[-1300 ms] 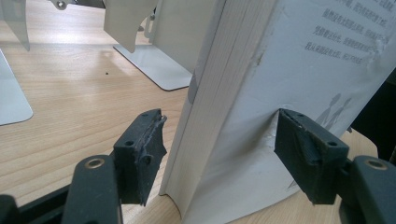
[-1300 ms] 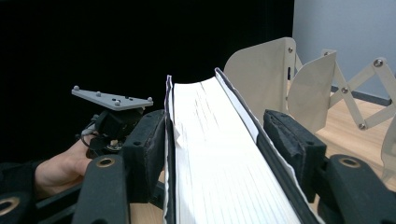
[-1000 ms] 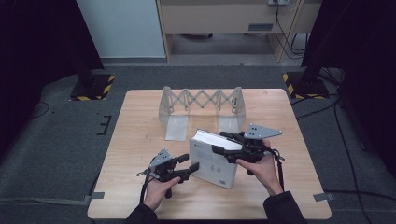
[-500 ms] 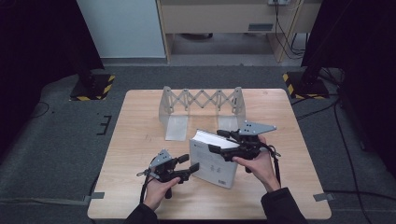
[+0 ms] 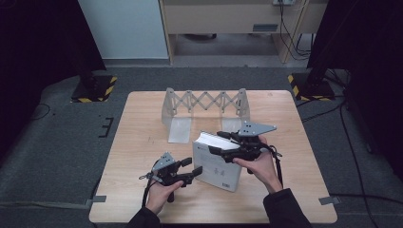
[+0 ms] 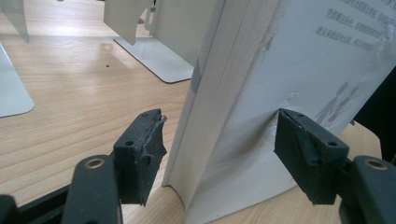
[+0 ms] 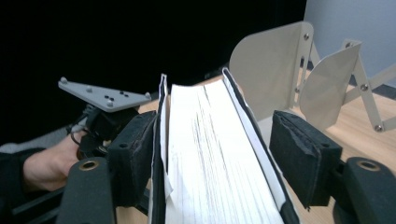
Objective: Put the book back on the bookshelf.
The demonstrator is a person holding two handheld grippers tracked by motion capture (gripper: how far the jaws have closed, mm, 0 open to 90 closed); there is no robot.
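so on your table [image 5: 142, 142] there's one book [image 5: 216, 166], one expandable metal book rack [image 5: 205, 105] and your two grippers, that's the whole count. the rack sits toward 12 o'clock with two flat end plates and a scissor lattice between them, and nothing is in it. the book stands near the middle of the table, a bit toward 5 o'clock from the rack, tilted, white cover facing you, well apart from the rack's plates.

your left gripper [image 5: 192, 166] comes at the book's bottom corner from 9 o'clock. in the left gripper view [image 6: 219, 149] the jaws are fairly wide and straddle that corner: one pad [image 6: 308, 149] is against the cover, the other stands just off the page edge, so no real clamp there.

your right gripper [image 5: 221, 144] is over the book's top edge at about 1 o'clock. its jaws have just been closing, with the book [image 7: 215, 154] between them. the left pad [image 7: 135, 154] touches the cover; the other still shows a small gap, so it isn't gripped.
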